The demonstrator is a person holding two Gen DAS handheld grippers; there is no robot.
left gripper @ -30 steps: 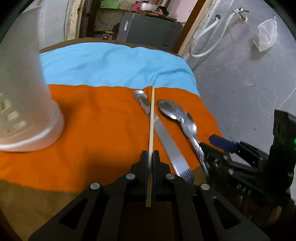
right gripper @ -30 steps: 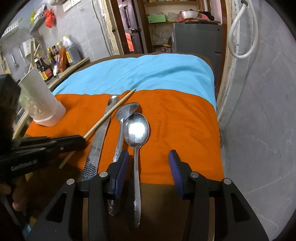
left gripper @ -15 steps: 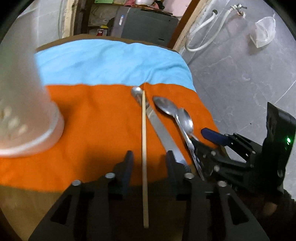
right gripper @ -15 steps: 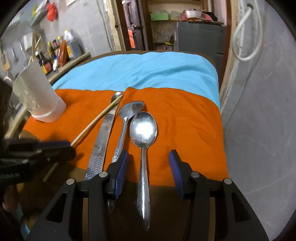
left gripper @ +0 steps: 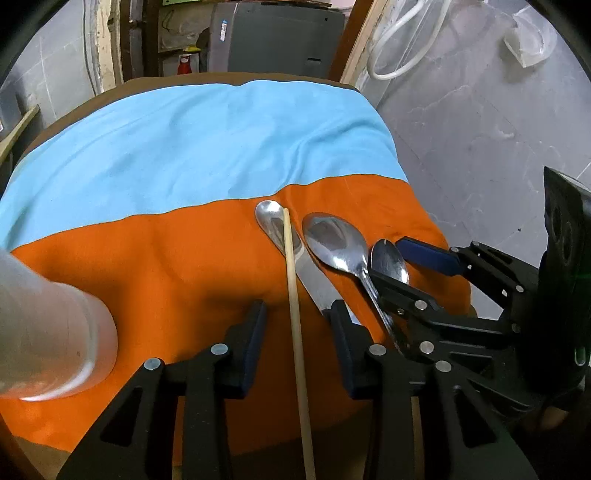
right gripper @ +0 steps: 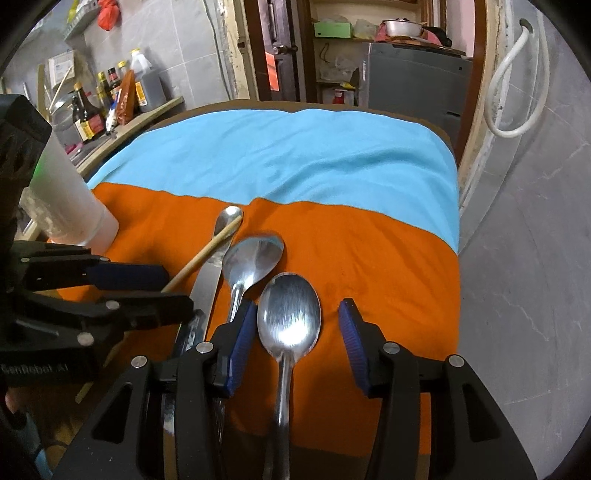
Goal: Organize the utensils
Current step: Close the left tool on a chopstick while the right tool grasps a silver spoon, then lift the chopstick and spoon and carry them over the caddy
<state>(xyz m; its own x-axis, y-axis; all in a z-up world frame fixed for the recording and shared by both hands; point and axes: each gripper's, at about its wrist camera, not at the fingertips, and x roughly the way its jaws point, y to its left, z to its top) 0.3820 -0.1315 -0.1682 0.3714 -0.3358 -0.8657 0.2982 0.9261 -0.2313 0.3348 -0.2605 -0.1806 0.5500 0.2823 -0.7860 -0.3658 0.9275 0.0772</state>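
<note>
A wooden chopstick (left gripper: 295, 306) lies on the orange cloth between the open fingers of my left gripper (left gripper: 297, 332), untouched by the pads. It rests across a steel knife (left gripper: 295, 258). A spoon (left gripper: 332, 243) lies right of the knife. Another spoon (right gripper: 288, 317) lies between the open fingers of my right gripper (right gripper: 295, 339), not gripped. In the right wrist view the chopstick (right gripper: 207, 254), knife (right gripper: 207, 284) and second spoon (right gripper: 251, 258) lie to its left, beside my left gripper (right gripper: 147, 284). A white utensil holder (left gripper: 40, 332) stands at the left.
Orange cloth (left gripper: 147, 266) covers the near table and blue cloth (left gripper: 203, 147) the far part. Bottles (right gripper: 103, 103) stand on a shelf at far left. The table's right edge drops to a grey floor (right gripper: 524, 295). A grey appliance (left gripper: 273, 33) stands behind.
My left gripper has opened and let go of the chopstick, which now lies on the cloth. Both grippers have moved forward over the utensils. The right gripper stays open around its spoon.
</note>
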